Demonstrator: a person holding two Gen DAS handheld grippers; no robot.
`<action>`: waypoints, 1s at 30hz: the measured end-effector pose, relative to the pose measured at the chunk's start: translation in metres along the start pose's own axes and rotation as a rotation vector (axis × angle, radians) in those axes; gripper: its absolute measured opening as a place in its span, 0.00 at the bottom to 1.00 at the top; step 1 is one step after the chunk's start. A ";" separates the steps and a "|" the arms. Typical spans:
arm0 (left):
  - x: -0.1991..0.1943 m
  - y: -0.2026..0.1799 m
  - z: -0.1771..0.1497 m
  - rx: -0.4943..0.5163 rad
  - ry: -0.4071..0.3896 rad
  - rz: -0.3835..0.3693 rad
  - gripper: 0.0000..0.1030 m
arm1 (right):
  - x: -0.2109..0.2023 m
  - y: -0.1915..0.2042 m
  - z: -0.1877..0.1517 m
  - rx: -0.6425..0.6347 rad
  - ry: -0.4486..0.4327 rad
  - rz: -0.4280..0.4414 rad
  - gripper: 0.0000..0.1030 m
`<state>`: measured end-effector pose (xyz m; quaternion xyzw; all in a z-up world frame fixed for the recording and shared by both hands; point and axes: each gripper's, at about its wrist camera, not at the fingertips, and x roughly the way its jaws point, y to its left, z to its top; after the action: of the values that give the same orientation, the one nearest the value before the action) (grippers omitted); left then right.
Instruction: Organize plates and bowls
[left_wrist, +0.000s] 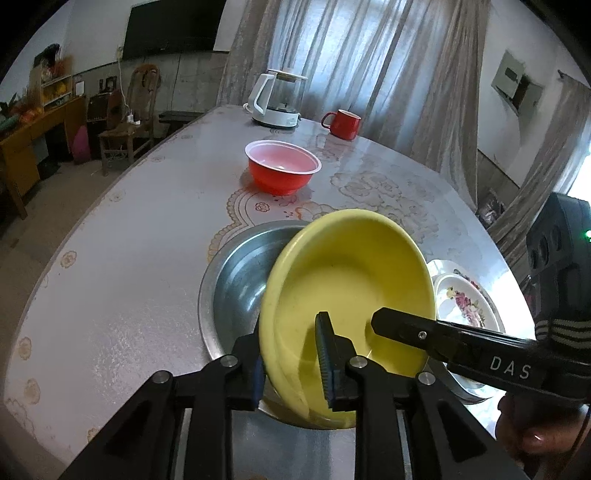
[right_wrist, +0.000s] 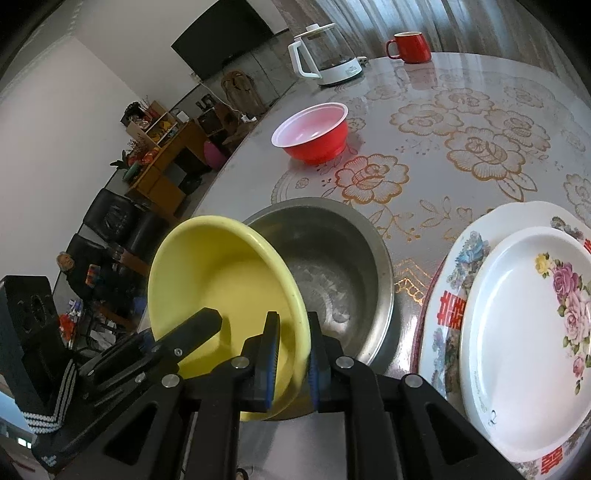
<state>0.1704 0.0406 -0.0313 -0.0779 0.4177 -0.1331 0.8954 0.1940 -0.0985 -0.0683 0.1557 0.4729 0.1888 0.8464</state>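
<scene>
A yellow bowl (left_wrist: 343, 280) (right_wrist: 221, 273) hangs tilted over the near side of a steel basin (left_wrist: 236, 280) (right_wrist: 340, 273). My left gripper (left_wrist: 291, 369) is shut on the bowl's near rim, one pad outside the wall and one inside. My right gripper (right_wrist: 293, 362) is shut on the rim at the bowl's other side. A red bowl (left_wrist: 282, 168) (right_wrist: 314, 136) with a white inside stands upright farther back. Two flowered plates (right_wrist: 517, 332) (left_wrist: 465, 302) lie stacked to the right of the basin, the smaller on top.
A white-and-glass kettle (left_wrist: 277, 99) (right_wrist: 325, 59) and a red mug (left_wrist: 343, 123) (right_wrist: 410, 46) stand at the far end of the flower-patterned table (left_wrist: 129, 295). The table's rounded edge runs along the left, with chairs and shelves beyond it.
</scene>
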 end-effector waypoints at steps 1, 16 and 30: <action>0.001 0.000 0.000 -0.001 0.002 0.003 0.22 | 0.001 0.000 0.001 0.001 0.001 -0.004 0.14; 0.019 -0.005 0.000 0.040 0.019 0.069 0.23 | 0.014 -0.004 0.008 -0.007 0.025 -0.061 0.14; 0.028 -0.009 -0.002 0.077 0.014 0.121 0.27 | 0.024 0.002 0.013 -0.088 0.034 -0.148 0.14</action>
<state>0.1842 0.0235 -0.0503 -0.0173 0.4224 -0.0954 0.9012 0.2164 -0.0864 -0.0789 0.0795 0.4888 0.1489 0.8559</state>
